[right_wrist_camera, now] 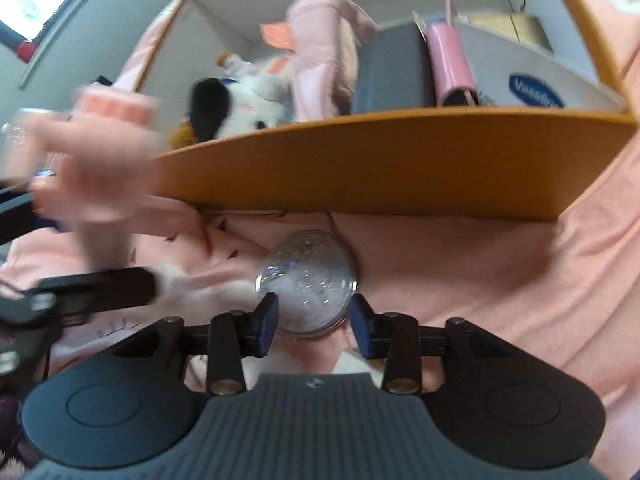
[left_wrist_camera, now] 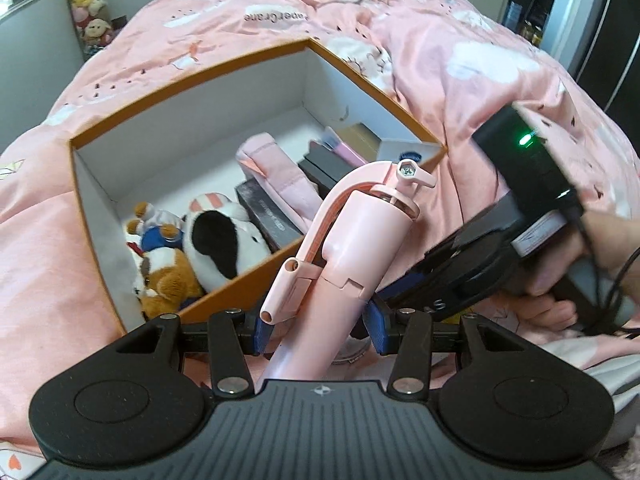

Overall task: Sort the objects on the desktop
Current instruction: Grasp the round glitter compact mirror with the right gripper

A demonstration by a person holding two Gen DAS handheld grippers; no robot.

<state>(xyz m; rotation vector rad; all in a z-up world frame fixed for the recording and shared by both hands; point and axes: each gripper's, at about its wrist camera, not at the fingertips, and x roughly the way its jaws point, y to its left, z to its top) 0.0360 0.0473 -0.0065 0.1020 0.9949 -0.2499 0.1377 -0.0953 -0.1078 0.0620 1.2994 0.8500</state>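
The left gripper (left_wrist_camera: pixel 320 330) is pinching a pink selfie stick (left_wrist_camera: pixel 344 240) by its lower shaft, with a blue pad on each side. The long axis of the stick runs away from this gripper and leans over the near wall of the orange box (left_wrist_camera: pixel 248 280), so its head is already above the inside of the box. The box holds plush toys (left_wrist_camera: pixel 216 240), a folded pink cloth (left_wrist_camera: pixel 280 176) and some small cartons. The right gripper (right_wrist_camera: pixel 313 320) is spread, and a clear glittery dome (right_wrist_camera: pixel 308 280) lies between its fingertips on the pink duvet (right_wrist_camera: pixel 480 280), just in front of the box wall. I cannot tell whether the pads touch the dome. It is clearly nearer to the right gripper.
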